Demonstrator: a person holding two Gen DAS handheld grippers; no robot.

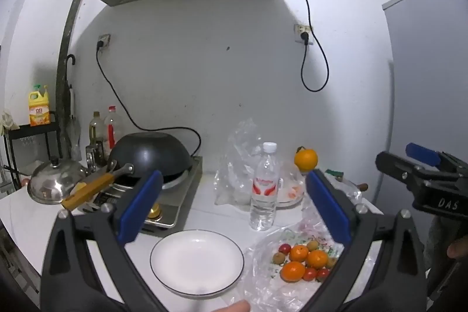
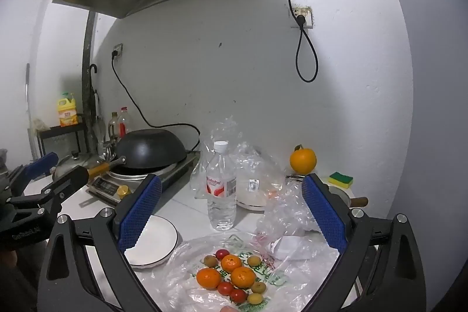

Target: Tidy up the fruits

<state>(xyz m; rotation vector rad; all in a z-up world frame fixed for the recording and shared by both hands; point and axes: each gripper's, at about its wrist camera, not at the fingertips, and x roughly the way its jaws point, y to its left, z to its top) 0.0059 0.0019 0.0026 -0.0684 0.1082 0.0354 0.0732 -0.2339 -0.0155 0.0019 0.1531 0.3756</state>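
Standing between plate [image 1: 196,262] and fruits [image 2: 231,274] (bagged): water bottle [image 2: 221,192]; both grippers' fingers spread, empty

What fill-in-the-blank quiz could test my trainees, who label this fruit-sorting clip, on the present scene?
1. The small fruits lie on a clear plastic ____.
2. The white plate left of the fruits holds ____.
3. The water bottle stands upright with its white cap ____.
4. Both the left hand-held gripper and the right hand-held gripper are ____.

Missing words: bag; nothing; on; open
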